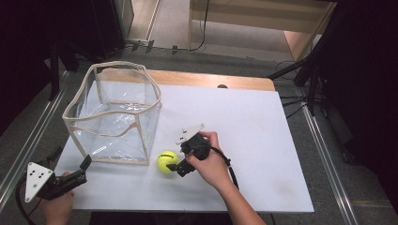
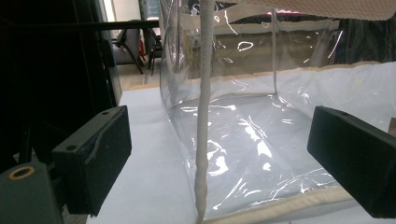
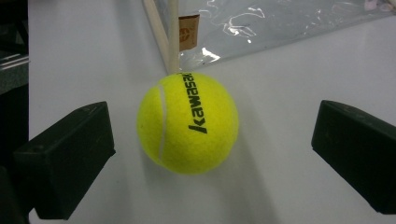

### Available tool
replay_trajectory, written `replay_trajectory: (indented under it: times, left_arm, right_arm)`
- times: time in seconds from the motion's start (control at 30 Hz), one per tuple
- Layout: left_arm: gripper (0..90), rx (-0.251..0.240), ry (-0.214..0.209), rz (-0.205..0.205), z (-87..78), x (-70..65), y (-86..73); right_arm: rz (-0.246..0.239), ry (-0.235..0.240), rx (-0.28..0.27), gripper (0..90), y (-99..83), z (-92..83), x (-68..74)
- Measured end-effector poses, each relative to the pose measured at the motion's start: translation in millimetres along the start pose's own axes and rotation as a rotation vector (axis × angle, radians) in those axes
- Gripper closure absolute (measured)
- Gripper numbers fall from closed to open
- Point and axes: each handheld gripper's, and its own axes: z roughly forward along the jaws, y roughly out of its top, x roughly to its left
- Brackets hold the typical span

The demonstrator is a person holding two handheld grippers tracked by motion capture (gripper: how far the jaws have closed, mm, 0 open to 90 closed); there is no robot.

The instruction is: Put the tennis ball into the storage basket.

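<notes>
A yellow tennis ball (image 1: 167, 161) printed KAWASAKI lies on the white table (image 1: 253, 140), close to the near right corner of a clear plastic bin with beige trim (image 1: 112, 112). My right gripper (image 1: 178, 157), held in a hand, is open just right of the ball. In the right gripper view the ball (image 3: 187, 122) sits between the spread jaws of that gripper (image 3: 212, 135), touching neither. My left gripper (image 1: 86, 163) is open near the table's front left corner. Seen from the left gripper (image 2: 219, 130), the bin's beige corner seam (image 2: 204, 116) stands just ahead of the jaws.
A wooden strip (image 1: 211, 78) runs along the table's far edge. Metal rails (image 1: 324, 150) flank both sides, with dark stands and cables (image 1: 305, 70) at the far right. White table surface lies to the right of the hand.
</notes>
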Motion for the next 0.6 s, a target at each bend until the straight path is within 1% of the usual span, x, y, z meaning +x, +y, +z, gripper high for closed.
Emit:
replay_trajectory:
  times: [0.13,0.2,0.23,0.33,0.37,0.47,0.6]
  left_arm:
    - [6.8,0.000,0.000,-0.001,0.1,-0.1,0.0]
    - [6.8,-0.001,-0.001,-0.001,0.2,-0.3,-0.1]
    - [6.8,-0.001,-0.001,-0.001,0.3,-0.3,-0.1]
    - [6.8,-0.001,-0.002,0.001,0.3,-0.3,-0.1]
    - [6.8,-0.001,-0.002,0.001,0.3,-0.3,0.0]
    - [6.7,-0.001,-0.001,0.001,0.4,-0.3,0.0]
    - [6.8,-0.001,-0.002,0.001,0.3,-0.3,-0.1]
  right_arm:
    - [-0.011,0.003,0.020,0.0,1.6,5.1,2.0]
    - [-0.027,0.011,0.046,0.0,3.3,11.0,4.5]
    - [-0.027,0.011,0.046,0.0,3.3,11.0,4.5]
    - [-0.035,0.016,0.072,0.0,4.7,17.0,7.3]
    - [-0.040,0.018,0.089,0.0,5.7,20.3,8.9]
    - [-0.045,0.018,0.102,0.0,6.4,23.8,10.2]
    - [-0.051,0.023,0.140,0.0,7.7,30.2,12.9]
